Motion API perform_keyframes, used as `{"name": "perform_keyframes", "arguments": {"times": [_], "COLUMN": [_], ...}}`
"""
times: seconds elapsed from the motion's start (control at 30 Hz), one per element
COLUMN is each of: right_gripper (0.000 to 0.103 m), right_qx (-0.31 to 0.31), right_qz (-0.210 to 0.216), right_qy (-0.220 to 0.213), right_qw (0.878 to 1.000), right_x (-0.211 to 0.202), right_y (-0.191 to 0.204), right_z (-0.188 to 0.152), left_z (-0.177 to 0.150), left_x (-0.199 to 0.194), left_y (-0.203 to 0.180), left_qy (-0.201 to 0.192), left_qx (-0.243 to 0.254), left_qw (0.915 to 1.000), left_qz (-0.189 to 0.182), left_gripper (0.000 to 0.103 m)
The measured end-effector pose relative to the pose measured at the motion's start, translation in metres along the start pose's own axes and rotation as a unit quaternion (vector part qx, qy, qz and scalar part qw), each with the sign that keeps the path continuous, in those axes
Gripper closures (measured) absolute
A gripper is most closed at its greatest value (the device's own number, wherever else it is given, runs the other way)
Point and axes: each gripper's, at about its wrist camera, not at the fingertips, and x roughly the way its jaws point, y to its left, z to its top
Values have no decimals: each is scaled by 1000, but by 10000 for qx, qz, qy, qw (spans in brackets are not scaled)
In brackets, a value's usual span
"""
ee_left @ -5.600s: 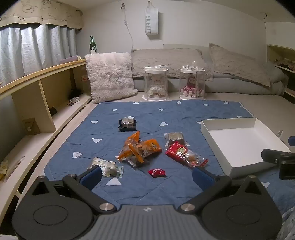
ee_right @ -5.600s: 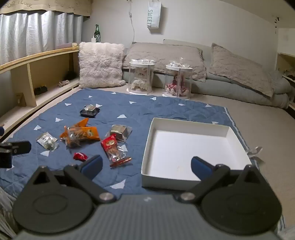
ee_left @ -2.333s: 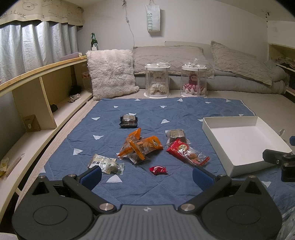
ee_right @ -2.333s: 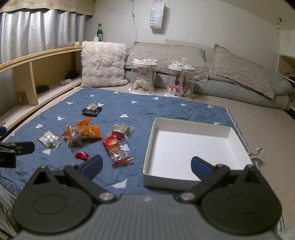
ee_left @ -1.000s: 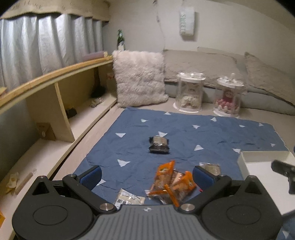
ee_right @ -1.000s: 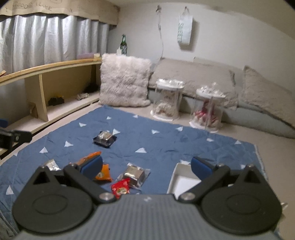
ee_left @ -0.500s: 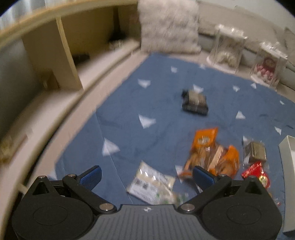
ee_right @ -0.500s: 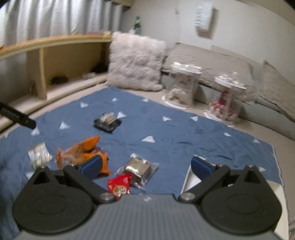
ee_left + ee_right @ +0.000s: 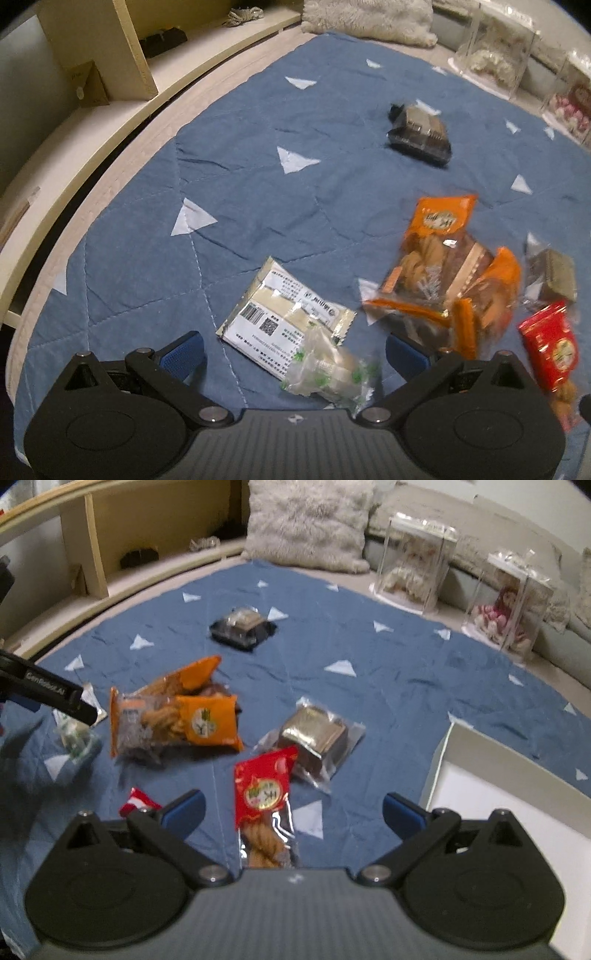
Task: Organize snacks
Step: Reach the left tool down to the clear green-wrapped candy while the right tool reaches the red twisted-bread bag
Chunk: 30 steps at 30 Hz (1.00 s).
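Note:
Snack packets lie on a blue quilted mat (image 9: pixel 258 192). My left gripper (image 9: pixel 295 350) is open, low over a white-and-clear packet (image 9: pixel 291 325) that lies between its fingers. Orange packets (image 9: pixel 447 273) lie to its right, a black tray snack (image 9: pixel 421 134) farther back. My right gripper (image 9: pixel 293 812) is open over a red packet (image 9: pixel 264 786). A gold-wrapped cake (image 9: pixel 314 734) lies just beyond it, orange packets (image 9: pixel 177 716) to the left, and a small red candy (image 9: pixel 136 803) by the left finger. The white box (image 9: pixel 498 794) stands at the right.
A wooden shelf (image 9: pixel 110 74) curves along the mat's left side. A fluffy pillow (image 9: pixel 310 524) and two clear display cases (image 9: pixel 417 561) stand at the back. The left gripper's arm (image 9: pixel 48 694) shows at the left edge of the right wrist view.
Both grippers have moved forward and tilted down, close over the snacks. The left one now straddles the white packet; the right one hovers over the red packet. Both stay open.

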Motion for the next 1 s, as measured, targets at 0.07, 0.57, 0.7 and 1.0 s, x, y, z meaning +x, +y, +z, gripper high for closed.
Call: {"name": "perform_keyframes", "arguments": {"times": [0.07, 0.57, 0.7, 1.0], "right_gripper": [0, 2, 4, 24], "right_qx": [27, 265, 385, 435], "right_qz": [75, 226, 332, 437], "right_qy": [76, 382, 465, 891], "right_qw": [9999, 9987, 9976, 9941], "right_x": [3, 18, 24, 55], "right_y": [1, -2, -3, -4], "right_z": [0, 2, 3, 4], "left_z": [-2, -24, -29, -41], "left_x": [4, 8, 5, -4], "left_y": [-1, 25, 37, 75], "left_qy": [81, 448, 543, 851], "left_qx": [92, 456, 453, -253], "left_qw": [9999, 9974, 9967, 9960], "left_qz": [70, 343, 389, -118], "left_gripper": [0, 0, 0, 0]}}
